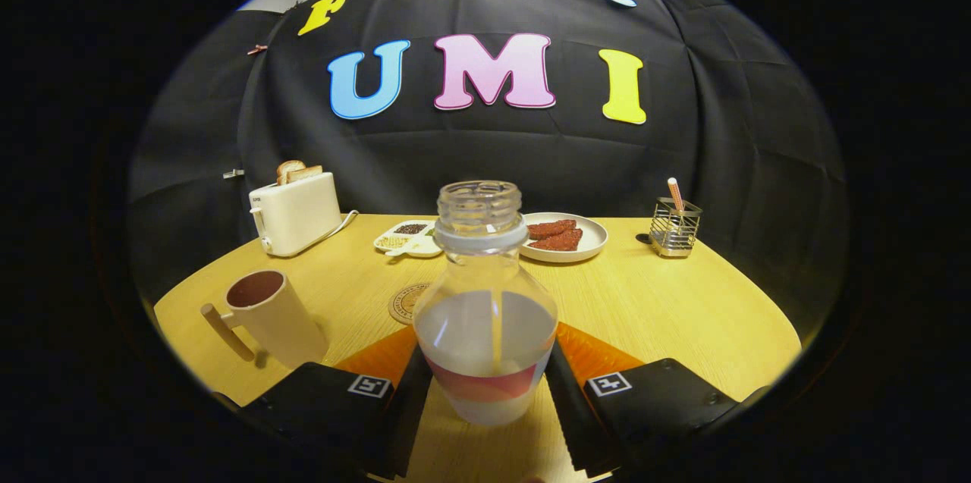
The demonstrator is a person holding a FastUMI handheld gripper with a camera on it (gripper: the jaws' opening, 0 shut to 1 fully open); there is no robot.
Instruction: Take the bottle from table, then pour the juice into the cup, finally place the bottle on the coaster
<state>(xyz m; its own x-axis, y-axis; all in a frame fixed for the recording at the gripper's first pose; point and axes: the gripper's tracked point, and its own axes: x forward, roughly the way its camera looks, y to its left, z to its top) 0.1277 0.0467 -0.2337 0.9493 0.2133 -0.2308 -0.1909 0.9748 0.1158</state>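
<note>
Both fingers point(485, 384) clamp the upright, uncapped bottle point(485, 316) above the table point(667, 301).

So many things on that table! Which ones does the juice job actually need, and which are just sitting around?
Needed for the job:
- bottle, uncapped, upright between the gripper jaws, which press on its sides
- cup, beside the bottle
- coaster, just behind the bottle

Just sitting around:
- toaster with bread in it
- divided snack tray
- plate of reddish slices
- wire holder
</note>
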